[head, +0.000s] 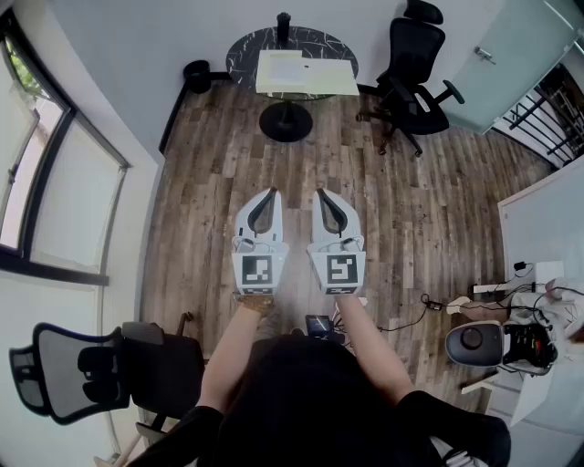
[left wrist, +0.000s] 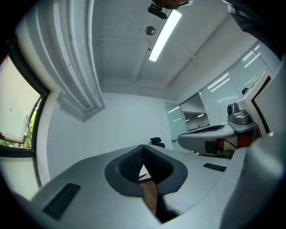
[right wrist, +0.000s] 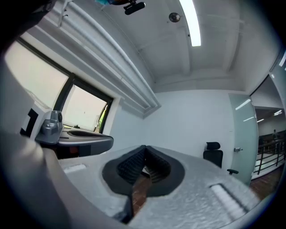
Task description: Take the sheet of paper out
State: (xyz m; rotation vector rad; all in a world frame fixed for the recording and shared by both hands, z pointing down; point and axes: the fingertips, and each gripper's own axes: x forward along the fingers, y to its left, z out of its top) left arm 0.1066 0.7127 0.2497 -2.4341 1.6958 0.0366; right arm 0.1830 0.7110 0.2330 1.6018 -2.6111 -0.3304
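A pale yellow folder (head: 319, 80) lies on a round black marble table (head: 242, 50) far ahead, with a white sheet of paper (head: 280, 66) on its left part. My left gripper (head: 271, 193) and right gripper (head: 320, 194) are held side by side over the wood floor, well short of the table, pointing at it. Both have their jaws closed together with nothing between them. In the left gripper view the left gripper (left wrist: 143, 146) shows only floor through the slit behind its tips. The right gripper (right wrist: 145, 147) in the right gripper view shows the same.
A black cylinder (head: 283, 25) stands at the table's far edge. A black office chair (head: 415, 64) is right of the table, a black bin (head: 196, 75) to its left. A mesh chair (head: 55, 378) sits behind left. A white desk (head: 538, 219) and cables (head: 438, 306) lie to the right.
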